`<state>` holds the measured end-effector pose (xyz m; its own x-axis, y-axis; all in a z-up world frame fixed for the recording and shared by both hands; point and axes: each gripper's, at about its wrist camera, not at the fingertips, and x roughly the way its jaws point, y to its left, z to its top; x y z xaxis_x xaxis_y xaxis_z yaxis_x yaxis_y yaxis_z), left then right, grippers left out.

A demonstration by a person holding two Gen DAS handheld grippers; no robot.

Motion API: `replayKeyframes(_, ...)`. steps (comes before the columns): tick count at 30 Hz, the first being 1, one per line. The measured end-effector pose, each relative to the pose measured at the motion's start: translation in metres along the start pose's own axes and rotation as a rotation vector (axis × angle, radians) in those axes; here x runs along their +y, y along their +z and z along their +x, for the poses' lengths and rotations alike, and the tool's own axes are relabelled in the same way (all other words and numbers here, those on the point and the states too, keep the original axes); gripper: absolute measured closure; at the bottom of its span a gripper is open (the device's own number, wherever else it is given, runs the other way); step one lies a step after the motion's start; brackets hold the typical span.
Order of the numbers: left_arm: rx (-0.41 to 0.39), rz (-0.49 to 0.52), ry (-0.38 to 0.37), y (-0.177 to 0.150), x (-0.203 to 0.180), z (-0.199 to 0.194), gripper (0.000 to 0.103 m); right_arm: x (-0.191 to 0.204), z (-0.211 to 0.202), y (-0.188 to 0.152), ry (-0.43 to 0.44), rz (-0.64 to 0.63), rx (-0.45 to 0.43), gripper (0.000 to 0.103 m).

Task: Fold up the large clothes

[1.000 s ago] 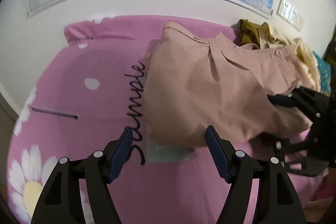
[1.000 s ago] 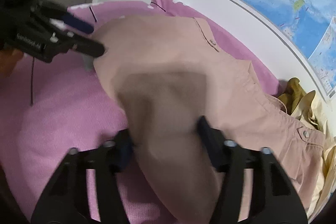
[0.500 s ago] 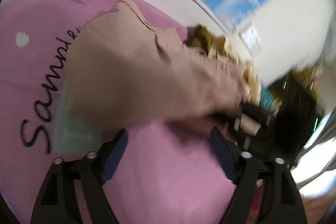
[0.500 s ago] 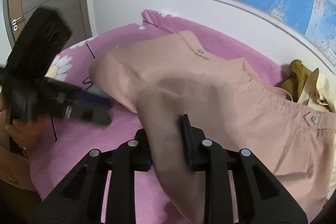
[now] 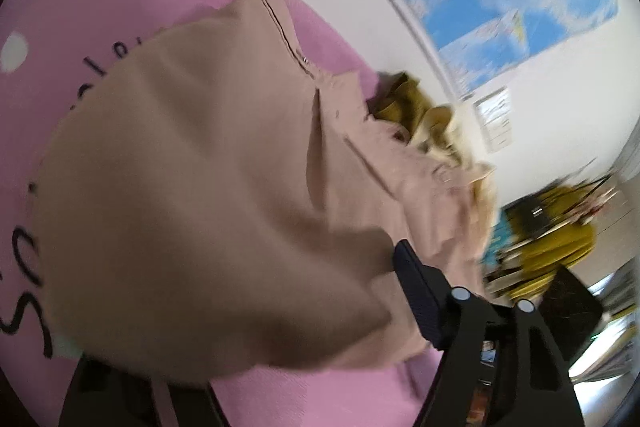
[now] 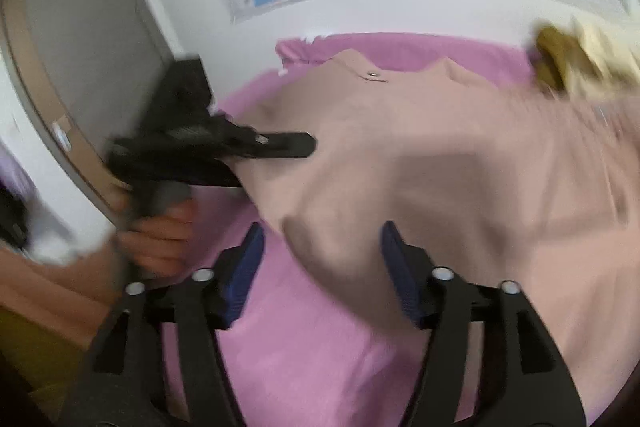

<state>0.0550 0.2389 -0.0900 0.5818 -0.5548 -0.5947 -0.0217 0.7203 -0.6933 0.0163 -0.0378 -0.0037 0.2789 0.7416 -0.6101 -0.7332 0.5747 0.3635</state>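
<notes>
My right gripper (image 6: 322, 267) has just let go of the beige garment (image 6: 420, 163); its jaws are opening, the cloth corner loose between them, so that fold is laid on the pink bedspread (image 6: 312, 355). My left gripper (image 5: 280, 339) is closing, cloth draped over one finger; through the blur I cannot tell if it grips
</notes>
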Motion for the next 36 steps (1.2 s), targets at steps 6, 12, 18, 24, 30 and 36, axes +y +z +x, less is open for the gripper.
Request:
replayKeyframes(6, 0.008, 0.118, 0.148, 0.007, -0.01, 0.012, 0.056, -0.064, -0.076, -0.065, 0.019, 0.384, -0.071, 0.03)
replayKeyframes(12, 0.009, 0.163, 0.179, 0.008, -0.009, 0.014, 0.061, -0.114, -0.106, -0.105, -0.102, 0.652, -0.161, 0.02)
replayKeyframes(18, 0.009, 0.167, 0.155, 0.007, -0.01, 0.016, 0.054, -0.121, -0.092, -0.089, -0.158, 0.625, -0.218, 0.018)
replayKeyframes(24, 0.014, 0.193, 0.117, 0.008, -0.016, 0.021, 0.031, -0.131, -0.063, -0.06, -0.178, 0.581, -0.245, 0.015)
replayKeyframes(30, 0.035, 0.246, 0.132, 0.013, -0.029, 0.037, 0.014, -0.136, -0.038, -0.035, -0.152, 0.556, -0.245, 0.021)
replayKeyframes(36, -0.01, 0.269, 0.283, 0.014, -0.032, 0.043, 0.058, -0.166, -0.031, -0.042, -0.042, 0.691, -0.262, 0.077)
